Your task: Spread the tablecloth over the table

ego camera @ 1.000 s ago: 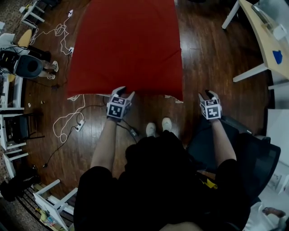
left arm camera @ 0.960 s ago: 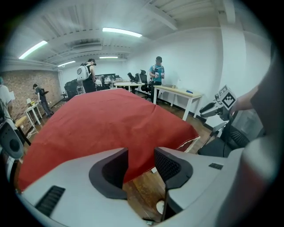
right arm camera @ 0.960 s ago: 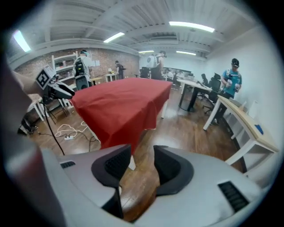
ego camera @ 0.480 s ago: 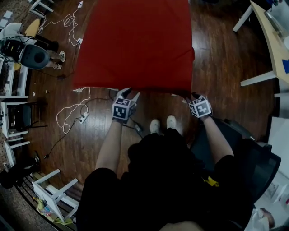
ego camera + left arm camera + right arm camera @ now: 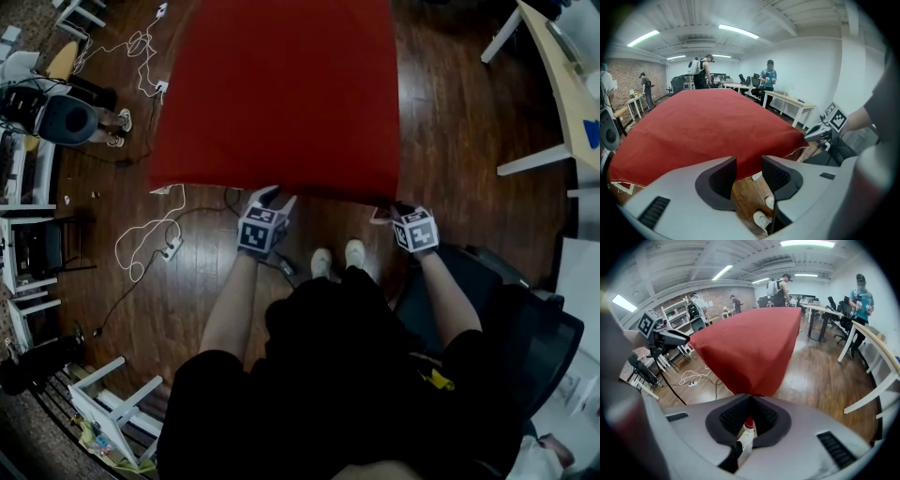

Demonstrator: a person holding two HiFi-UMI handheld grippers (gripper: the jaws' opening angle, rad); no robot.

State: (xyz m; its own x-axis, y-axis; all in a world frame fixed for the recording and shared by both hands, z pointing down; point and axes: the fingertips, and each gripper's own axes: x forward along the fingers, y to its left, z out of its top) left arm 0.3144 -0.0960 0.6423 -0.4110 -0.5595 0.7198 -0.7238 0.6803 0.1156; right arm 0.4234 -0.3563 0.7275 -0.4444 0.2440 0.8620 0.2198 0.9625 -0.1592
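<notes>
A red tablecloth (image 5: 281, 94) covers the table, and its near edge hangs toward me. My right gripper (image 5: 397, 208) is at the cloth's near right corner. In the right gripper view the gripper (image 5: 750, 401) is shut on that corner of the tablecloth (image 5: 750, 348), with the red fabric pinched between its pads. My left gripper (image 5: 272, 195) stands at the near edge, left of the middle. In the left gripper view this gripper (image 5: 749, 164) is open; the hem of the tablecloth (image 5: 703, 122) hangs just past its tips, and floor shows through the gap.
A black office chair (image 5: 525, 319) stands close at my right. White tables (image 5: 553, 84) fill the right side. Cables and a power strip (image 5: 155, 244) lie on the wooden floor at the left, beside a speaker (image 5: 66, 117). Several people (image 5: 704, 70) stand far back.
My right gripper has moved left and down from beside the table to the cloth's near right corner and taken hold of it. The left gripper has hardly moved.
</notes>
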